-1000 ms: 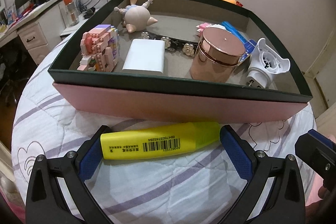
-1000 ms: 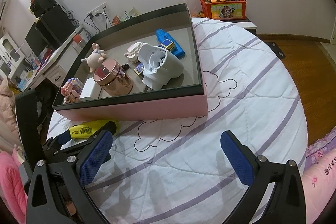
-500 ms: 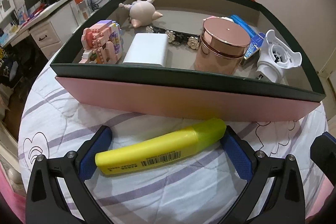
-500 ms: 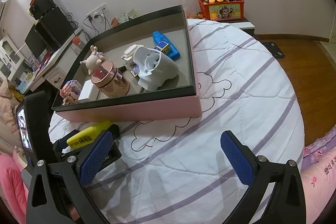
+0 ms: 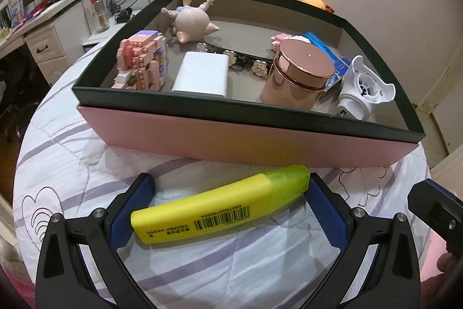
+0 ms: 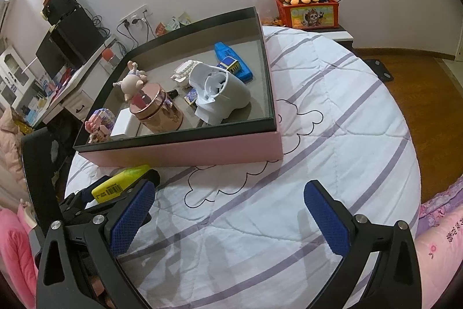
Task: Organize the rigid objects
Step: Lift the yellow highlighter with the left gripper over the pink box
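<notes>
A yellow highlighter [image 5: 222, 207] lies slantwise between the blue-padded fingers of the left gripper [image 5: 230, 203], its capped green end against the right pad and its butt end against the left, above a white quilt with purple stripes [image 5: 86, 164]. The fingers are spread to the marker's full length and appear to clamp it end to end. Just beyond it sits a shallow box [image 5: 231, 132], pink outside with a dark green rim, holding a pink brick-built figure [image 5: 141, 60] at the near left, a white rectangular block [image 5: 202, 74] beside it, a rose-gold jar [image 5: 299, 74] to the right, and a white plastic fitting [image 5: 361, 87] at the near right corner. A pig figurine [image 5: 191, 20] lies toward the far left, blue packets [image 5: 330, 54] toward the far right. The right gripper [image 6: 228, 210] hangs over bare quilt with its fingers wide apart and empty, the highlighter visible to its left.
</notes>
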The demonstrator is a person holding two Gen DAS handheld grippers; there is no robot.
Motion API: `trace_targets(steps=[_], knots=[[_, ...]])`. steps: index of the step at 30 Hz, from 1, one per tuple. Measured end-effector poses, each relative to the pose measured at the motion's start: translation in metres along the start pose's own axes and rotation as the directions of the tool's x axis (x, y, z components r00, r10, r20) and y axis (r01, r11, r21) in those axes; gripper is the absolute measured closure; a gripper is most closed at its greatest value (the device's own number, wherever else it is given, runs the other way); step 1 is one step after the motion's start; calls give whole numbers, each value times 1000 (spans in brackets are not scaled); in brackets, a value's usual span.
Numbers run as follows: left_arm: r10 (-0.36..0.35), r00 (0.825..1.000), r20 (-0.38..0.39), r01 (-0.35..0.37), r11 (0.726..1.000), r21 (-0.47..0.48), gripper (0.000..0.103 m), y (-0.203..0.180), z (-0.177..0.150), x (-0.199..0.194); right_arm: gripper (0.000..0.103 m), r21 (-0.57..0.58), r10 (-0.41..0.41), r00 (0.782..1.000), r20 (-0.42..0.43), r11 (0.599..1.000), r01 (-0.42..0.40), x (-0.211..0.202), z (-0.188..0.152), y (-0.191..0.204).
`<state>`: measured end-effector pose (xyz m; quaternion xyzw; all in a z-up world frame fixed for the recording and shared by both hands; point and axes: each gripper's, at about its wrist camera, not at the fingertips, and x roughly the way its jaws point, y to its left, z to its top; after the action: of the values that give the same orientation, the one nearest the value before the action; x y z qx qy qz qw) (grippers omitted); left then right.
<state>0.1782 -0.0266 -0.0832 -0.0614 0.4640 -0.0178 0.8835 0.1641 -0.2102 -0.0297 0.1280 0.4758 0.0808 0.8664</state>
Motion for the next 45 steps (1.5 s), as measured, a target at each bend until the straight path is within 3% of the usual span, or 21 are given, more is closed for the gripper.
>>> trace_targets(steps=[10,19,28,35,45], knots=[[33,999,34,-32,999,-20,0,25,6,-33,0,-22,6,1000,11,1000,-6,-3,5,12],[41,992,116,-42,999,3,0,34,39,-72,0,-78,27,998,59,997,-23,-11,26,40],[8,984,175,-17,999,51,0,27,75,-88,0,-78,9,993,120,997,0,-23,48,42],[-3,988,157,-10,997,82,0,16,107,-55,0,-55,-23,989,144,998,32,-22,61,31],[-29,999,25,26,994,105,0,4,128,23,0,-22,-54,991,119,998,57,0,76,8]])
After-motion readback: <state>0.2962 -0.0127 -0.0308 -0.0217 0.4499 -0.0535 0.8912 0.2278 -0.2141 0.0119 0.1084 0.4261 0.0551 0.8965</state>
